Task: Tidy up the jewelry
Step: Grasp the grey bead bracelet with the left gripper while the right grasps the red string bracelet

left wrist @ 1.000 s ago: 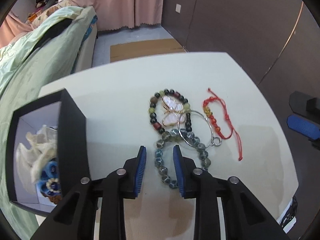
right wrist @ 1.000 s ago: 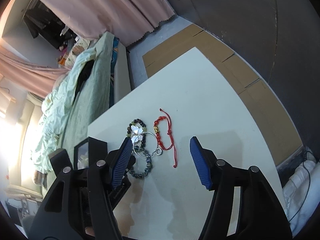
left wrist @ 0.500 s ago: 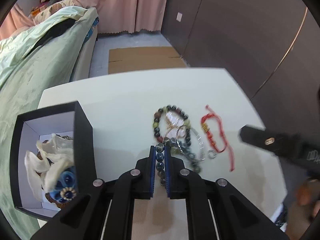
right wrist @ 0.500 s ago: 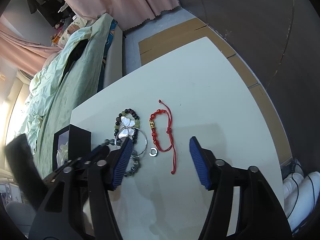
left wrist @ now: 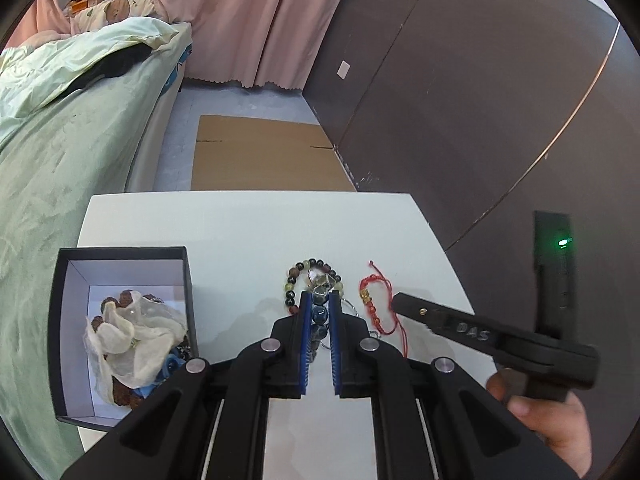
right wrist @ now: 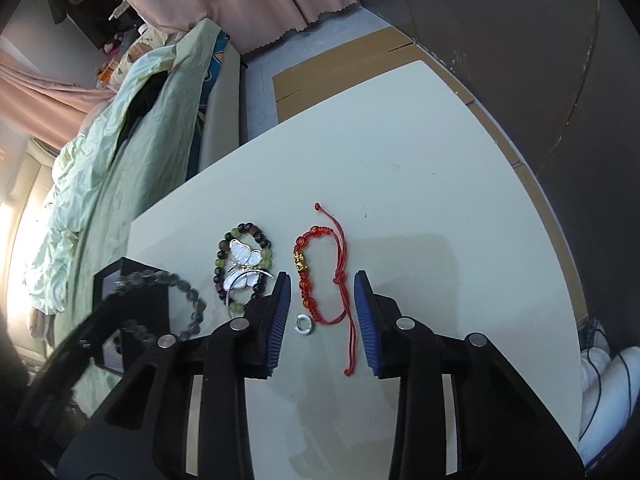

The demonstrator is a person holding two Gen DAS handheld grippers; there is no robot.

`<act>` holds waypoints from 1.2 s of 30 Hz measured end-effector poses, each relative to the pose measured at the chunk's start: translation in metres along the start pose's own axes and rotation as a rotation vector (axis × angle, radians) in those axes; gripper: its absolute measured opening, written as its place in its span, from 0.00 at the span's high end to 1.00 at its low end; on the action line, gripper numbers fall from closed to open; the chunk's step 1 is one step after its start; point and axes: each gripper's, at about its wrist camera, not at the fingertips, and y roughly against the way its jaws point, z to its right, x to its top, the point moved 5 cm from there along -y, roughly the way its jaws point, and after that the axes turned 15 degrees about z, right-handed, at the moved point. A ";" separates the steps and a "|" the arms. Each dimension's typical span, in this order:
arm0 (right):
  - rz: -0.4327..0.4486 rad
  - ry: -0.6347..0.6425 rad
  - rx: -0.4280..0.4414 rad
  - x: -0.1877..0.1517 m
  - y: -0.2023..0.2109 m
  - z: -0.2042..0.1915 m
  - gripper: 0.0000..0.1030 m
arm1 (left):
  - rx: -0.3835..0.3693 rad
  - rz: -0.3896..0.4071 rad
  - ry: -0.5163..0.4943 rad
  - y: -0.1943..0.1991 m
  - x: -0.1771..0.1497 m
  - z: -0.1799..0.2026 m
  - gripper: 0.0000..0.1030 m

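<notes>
My left gripper [left wrist: 319, 312] is shut on a grey-blue bead bracelet [left wrist: 320, 314] and holds it above the white table [left wrist: 248, 232]; in the right wrist view the bracelet [right wrist: 188, 292] hangs lifted at the left. A multicolour bead bracelet [right wrist: 264, 254] with a butterfly pendant [right wrist: 242, 262] lies on the table. A red cord bracelet [right wrist: 308, 276] and a small silver ring [right wrist: 304, 325] lie between the open fingers of my right gripper [right wrist: 322, 304], which hovers over them.
An open black box [left wrist: 68, 320] with white lining holds tissue and other jewelry at the table's left. A bed with green bedding [left wrist: 60, 140] stands beyond the left edge. Cardboard [left wrist: 260, 152] lies on the floor past the far edge.
My left gripper closed on the grey-blue bead bracelet and lifted it off the pile. My right gripper moved in over the red cord bracelet and narrowed its opening.
</notes>
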 end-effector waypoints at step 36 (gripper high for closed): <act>0.164 0.224 -0.034 -0.005 0.031 -0.055 0.94 | 0.070 0.156 0.126 0.082 0.034 -0.072 0.94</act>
